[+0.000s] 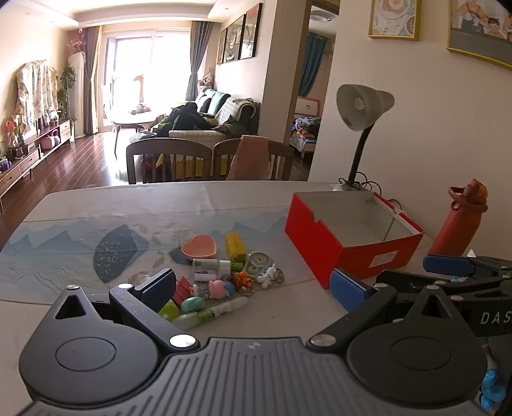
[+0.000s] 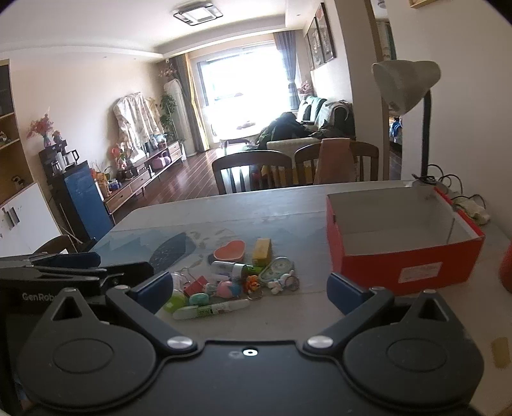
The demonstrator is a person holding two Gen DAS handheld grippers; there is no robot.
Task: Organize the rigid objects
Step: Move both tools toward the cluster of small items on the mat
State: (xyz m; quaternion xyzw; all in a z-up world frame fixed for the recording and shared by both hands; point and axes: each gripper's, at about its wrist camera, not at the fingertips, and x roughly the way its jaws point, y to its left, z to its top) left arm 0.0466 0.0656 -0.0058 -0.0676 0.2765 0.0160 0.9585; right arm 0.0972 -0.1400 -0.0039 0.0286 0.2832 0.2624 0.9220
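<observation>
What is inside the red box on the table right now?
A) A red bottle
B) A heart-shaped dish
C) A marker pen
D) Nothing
D: the red box shows only its bare white inside, while the heart-shaped dish and marker pen lie in the pile on the table to its left, and the red bottle stands outside it.

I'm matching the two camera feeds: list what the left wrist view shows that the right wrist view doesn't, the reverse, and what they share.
Left wrist only: the whole red water bottle right of the box, and two framed pictures on the near wall.
Right wrist only: a ceiling light and a blue cabinet at the left wall.
Both: the empty red box, the pile of small items, the pink heart dish, the desk lamp, and both claws open.
</observation>
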